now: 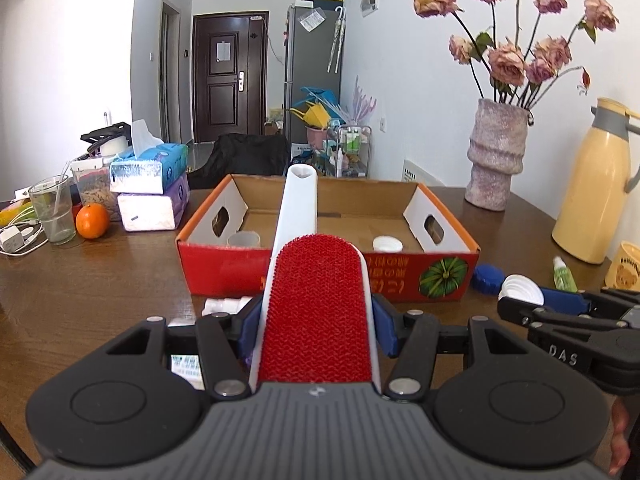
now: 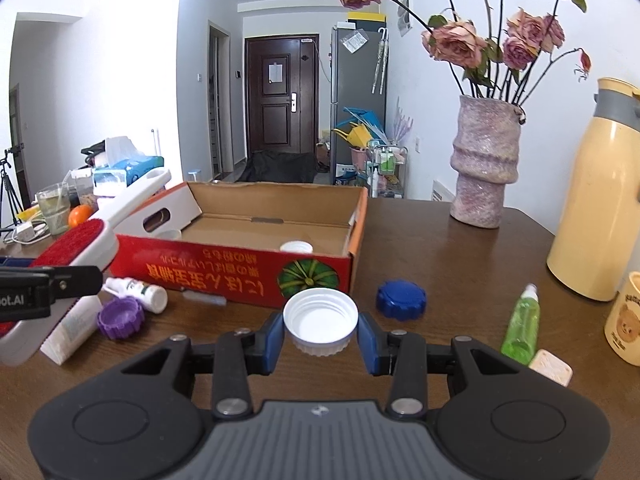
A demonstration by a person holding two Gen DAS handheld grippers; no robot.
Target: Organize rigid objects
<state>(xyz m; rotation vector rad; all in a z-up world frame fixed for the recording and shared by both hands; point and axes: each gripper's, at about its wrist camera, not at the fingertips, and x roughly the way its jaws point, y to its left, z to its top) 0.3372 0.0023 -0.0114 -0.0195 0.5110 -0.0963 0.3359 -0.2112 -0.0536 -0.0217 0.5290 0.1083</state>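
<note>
Right gripper (image 2: 321,334) w/ white lid (image 2: 320,316); box (image 2: 240,268): cup (image 2: 170,235), cap (image 2: 296,247).

Glossy wood-grain table (image 2: 440,248), matt cardboard box (image 2: 224,268), seemingly plastic ribbed cap (image 2: 320,316).

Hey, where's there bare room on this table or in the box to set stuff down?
The cardboard box floor is bare between the clear cup and white lid. Bare tabletop lies between the box and the vase. It is crowded around the purple cap and white bottle.
</note>
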